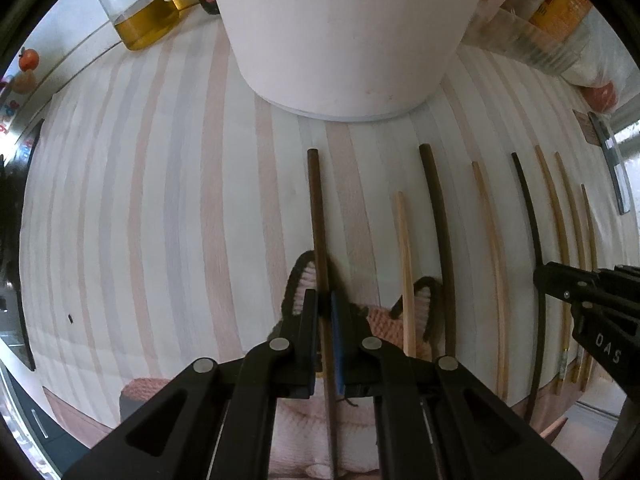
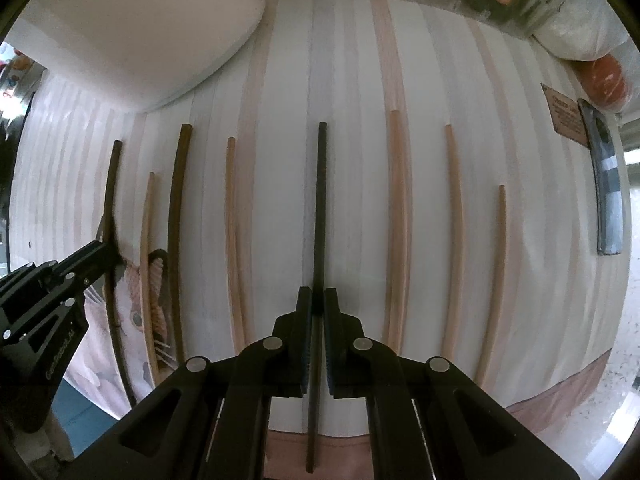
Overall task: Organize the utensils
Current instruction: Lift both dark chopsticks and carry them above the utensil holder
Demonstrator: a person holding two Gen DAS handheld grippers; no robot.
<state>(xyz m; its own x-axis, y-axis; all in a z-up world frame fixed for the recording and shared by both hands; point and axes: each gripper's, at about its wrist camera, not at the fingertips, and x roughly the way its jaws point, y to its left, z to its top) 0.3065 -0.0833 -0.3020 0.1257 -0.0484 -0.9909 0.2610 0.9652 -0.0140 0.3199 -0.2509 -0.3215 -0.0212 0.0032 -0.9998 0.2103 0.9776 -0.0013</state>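
Left gripper [image 1: 325,308]: clamping a dark brown chopstick [image 1: 316,208] at mid-length, over a pink knitted cat-ear piece [image 1: 380,320].

Right gripper [image 2: 318,304]: pinching a black chopstick [image 2: 321,200] the same way.

Remaining chopsticks: lying parallel and apart on the striped cloth [image 1: 160,200], among them a second brown one [image 2: 178,208] and several pale wooden ones [image 2: 454,220].

White tub [image 1: 340,32]: standing just beyond their tips.

Progress, judged: pairing is only starting; most are lying unsorted.

A striped cloth [image 2: 352,80] covers the tabletop, and chopsticks lie on it in a loose row — dark brown [image 2: 178,216], black [image 2: 321,200] and pale wood [image 2: 454,232] — below a white pot [image 1: 340,32]; a cat-patterned mat [image 2: 136,312] sits under the leftmost sticks.
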